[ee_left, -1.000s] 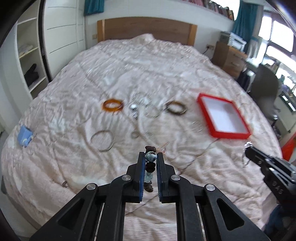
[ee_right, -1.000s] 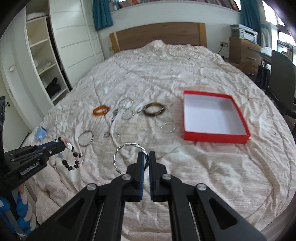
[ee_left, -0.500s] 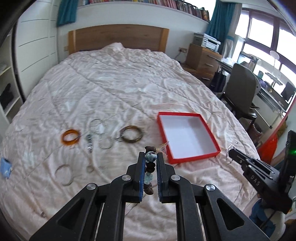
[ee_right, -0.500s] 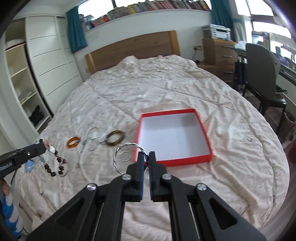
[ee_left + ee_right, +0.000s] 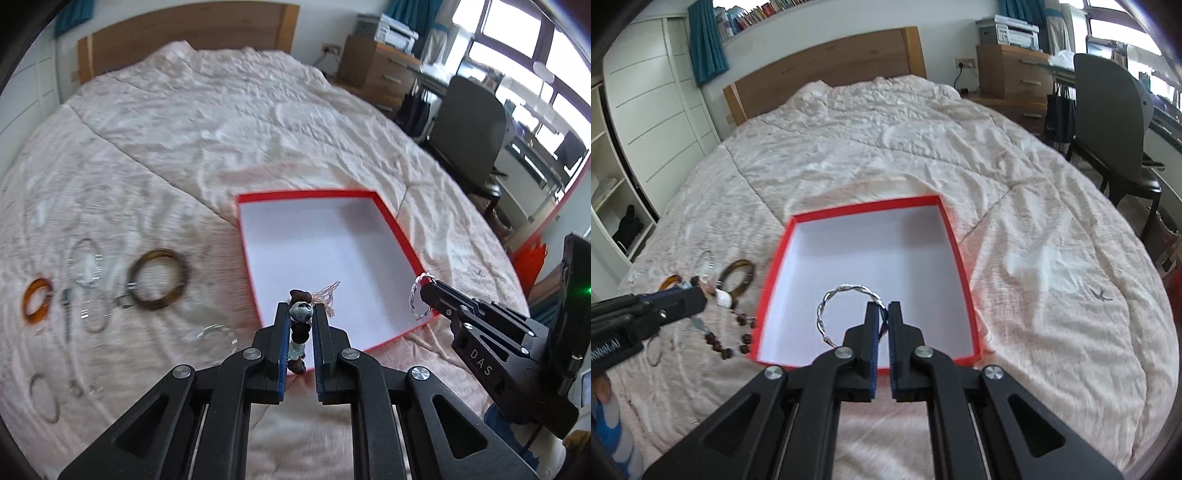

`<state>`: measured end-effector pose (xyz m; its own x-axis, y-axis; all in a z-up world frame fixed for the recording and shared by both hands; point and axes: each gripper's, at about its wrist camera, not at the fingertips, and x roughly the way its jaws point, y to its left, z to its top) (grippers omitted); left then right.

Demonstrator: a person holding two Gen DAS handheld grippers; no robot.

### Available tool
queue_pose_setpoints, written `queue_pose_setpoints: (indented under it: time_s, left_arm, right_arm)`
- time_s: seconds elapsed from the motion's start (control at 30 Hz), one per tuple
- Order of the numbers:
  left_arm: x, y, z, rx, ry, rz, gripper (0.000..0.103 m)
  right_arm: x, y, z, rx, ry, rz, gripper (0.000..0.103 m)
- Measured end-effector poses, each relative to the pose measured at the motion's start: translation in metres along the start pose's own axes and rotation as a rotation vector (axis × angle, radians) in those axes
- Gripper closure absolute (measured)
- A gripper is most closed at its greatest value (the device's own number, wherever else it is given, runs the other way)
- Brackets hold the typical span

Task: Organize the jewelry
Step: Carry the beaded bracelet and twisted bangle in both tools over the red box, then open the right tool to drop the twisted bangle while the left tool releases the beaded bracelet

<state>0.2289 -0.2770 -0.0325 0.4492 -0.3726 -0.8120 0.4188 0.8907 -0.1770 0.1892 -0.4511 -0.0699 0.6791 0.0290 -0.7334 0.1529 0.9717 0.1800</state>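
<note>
A red box with a white inside point(image 5: 384, 218) point(image 5: 953, 240) lies on the pink bedspread. My left gripper point(image 5: 301, 314) is shut on a beaded bracelet point(image 5: 302, 312) of brown and pale blue beads, held above the box's near left corner; its beads hang down in the right wrist view point(image 5: 727, 343). My right gripper point(image 5: 883, 308) is shut on a twisted silver bangle point(image 5: 838, 295), held over the box's near part; it also shows in the left wrist view point(image 5: 419, 299).
Several bracelets lie left of the box: a dark brown bangle point(image 5: 159, 278), an amber one point(image 5: 37, 301), thin silver rings point(image 5: 86, 258) and a clear one point(image 5: 214, 338). An office chair point(image 5: 1108, 110) and a wooden dresser point(image 5: 1008, 70) stand right of the bed.
Both grippers have moved right and forward with their bracelets, from over the loose jewelry to over the red box, which now looks much nearer.
</note>
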Motion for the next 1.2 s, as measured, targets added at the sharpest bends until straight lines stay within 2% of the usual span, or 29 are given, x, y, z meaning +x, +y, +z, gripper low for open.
queue_pose_setpoints:
  time_s: [0.27,0.43,0.57,0.63,0.67,0.7,0.83,1.0,1.2]
  left_arm:
    - [0.067,0.002,-0.001,-0.015,0.087,0.013,0.092]
    - [0.084,0.012,-0.008,-0.036,0.123,0.036,0.091]
    - [0.085,0.015,-0.009,-0.045,0.128,0.023,0.088]
    - [0.084,0.013,-0.009,-0.043,0.126,0.009,0.082]
    - [0.083,0.012,-0.009,-0.041,0.123,0.008,0.078]
    - [0.08,0.01,-0.009,-0.038,0.118,0.006,0.074]
    - [0.062,0.006,-0.008,-0.037,0.082,0.017,0.061]
    - [0.022,0.015,-0.01,-0.069,0.023,0.055,0.061]
    - [-0.054,0.037,-0.024,-0.094,-0.064,0.145,0.061]
  right_arm:
    - [0.043,-0.022,-0.005,0.001,0.081,-0.023,0.098]
    - [0.057,-0.026,-0.012,0.004,0.122,-0.032,0.098]
    - [0.058,-0.029,-0.014,0.017,0.13,-0.051,0.096]
    - [0.057,-0.029,-0.014,0.017,0.132,-0.063,0.092]
    - [0.055,-0.029,-0.014,0.018,0.13,-0.072,0.084]
    - [0.052,-0.029,-0.014,0.021,0.129,-0.075,0.081]
    - [0.038,-0.029,-0.012,0.026,0.112,-0.087,0.078]
    - [0.002,-0.031,-0.007,0.058,0.06,-0.095,0.077]
    - [-0.059,-0.015,-0.005,0.063,-0.027,-0.064,0.077]
